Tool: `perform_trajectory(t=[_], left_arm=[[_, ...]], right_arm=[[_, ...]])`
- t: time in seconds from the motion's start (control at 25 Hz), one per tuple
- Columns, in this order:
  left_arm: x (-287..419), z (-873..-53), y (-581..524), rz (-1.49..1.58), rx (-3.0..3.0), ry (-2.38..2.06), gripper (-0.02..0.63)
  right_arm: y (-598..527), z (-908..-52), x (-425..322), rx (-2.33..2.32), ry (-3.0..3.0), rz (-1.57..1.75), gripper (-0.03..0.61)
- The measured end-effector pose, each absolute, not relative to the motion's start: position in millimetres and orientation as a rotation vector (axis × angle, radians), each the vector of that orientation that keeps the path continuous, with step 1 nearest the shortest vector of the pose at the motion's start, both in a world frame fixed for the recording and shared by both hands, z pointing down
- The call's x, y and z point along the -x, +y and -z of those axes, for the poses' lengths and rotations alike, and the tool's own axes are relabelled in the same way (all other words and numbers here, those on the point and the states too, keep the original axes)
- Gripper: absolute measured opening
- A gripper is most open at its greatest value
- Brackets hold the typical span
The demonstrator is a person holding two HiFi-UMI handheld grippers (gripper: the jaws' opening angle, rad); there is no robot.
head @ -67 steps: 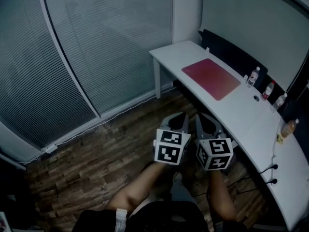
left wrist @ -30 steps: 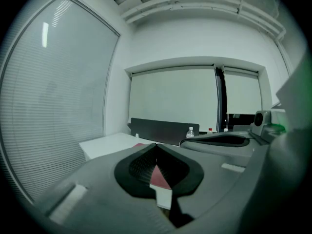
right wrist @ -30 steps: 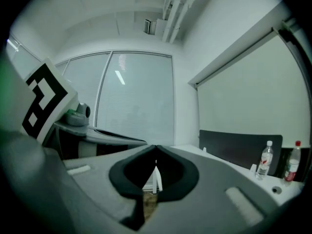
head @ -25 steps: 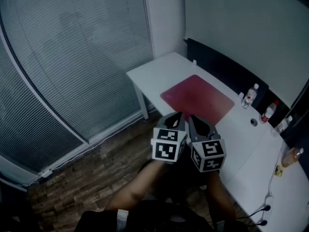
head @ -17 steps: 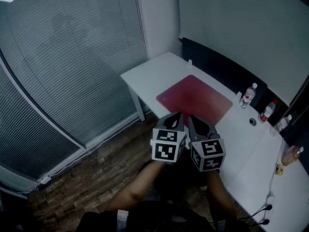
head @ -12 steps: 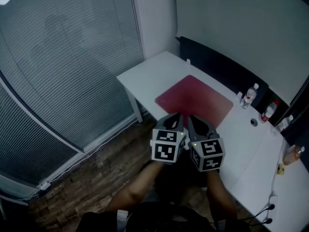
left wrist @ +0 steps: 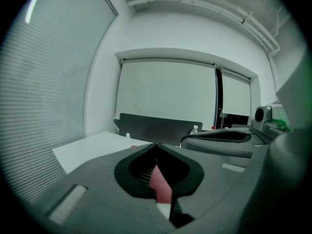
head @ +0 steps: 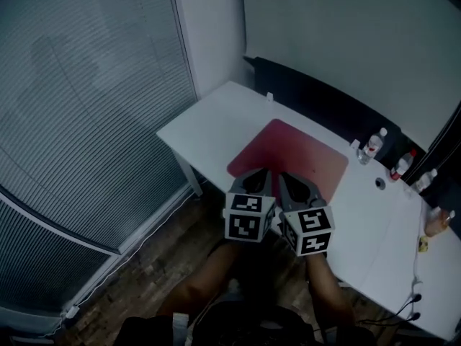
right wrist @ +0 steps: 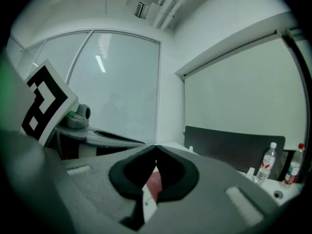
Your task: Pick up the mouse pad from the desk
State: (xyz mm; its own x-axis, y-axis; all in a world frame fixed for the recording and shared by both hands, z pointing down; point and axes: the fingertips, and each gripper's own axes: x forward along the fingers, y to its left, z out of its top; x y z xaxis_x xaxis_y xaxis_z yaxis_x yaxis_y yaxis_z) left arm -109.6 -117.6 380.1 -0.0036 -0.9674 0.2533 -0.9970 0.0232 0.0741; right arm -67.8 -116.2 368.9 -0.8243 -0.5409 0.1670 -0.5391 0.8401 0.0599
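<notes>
A flat red mouse pad [head: 292, 157] lies on the white desk [head: 216, 117], near its front edge. My left gripper [head: 261, 173] and right gripper [head: 282, 176] are held side by side, just above the pad's near edge in the head view. Both are shut with nothing between the jaws. Through the gap behind the closed tips, a strip of the red pad [left wrist: 160, 183] shows in the left gripper view, and a smaller patch of the pad [right wrist: 154, 184] in the right gripper view. Neither gripper touches the pad.
Water bottles [head: 370, 145] stand at the desk's back right beside a dark rear panel [head: 317, 99]. A round cable hole [head: 380, 183] and an orange object [head: 434, 222] lie further right. Window blinds [head: 79, 99] fill the left; wooden floor [head: 144, 265] lies below.
Both grippers and the head camera have moved toward the desk. The pad now sits right in front of the gripper tips, and the desk has shifted left and nearer in view.
</notes>
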Motion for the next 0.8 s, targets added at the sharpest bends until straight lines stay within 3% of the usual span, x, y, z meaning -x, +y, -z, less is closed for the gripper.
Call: perform_trajectory(t=[0.8], left_arm=[[145,-394,-188,-0.211,-2.286,-1.797,0.005]], right_arm=[[-183,-373,99,-1.205,-2.712,-0.036,0.002]])
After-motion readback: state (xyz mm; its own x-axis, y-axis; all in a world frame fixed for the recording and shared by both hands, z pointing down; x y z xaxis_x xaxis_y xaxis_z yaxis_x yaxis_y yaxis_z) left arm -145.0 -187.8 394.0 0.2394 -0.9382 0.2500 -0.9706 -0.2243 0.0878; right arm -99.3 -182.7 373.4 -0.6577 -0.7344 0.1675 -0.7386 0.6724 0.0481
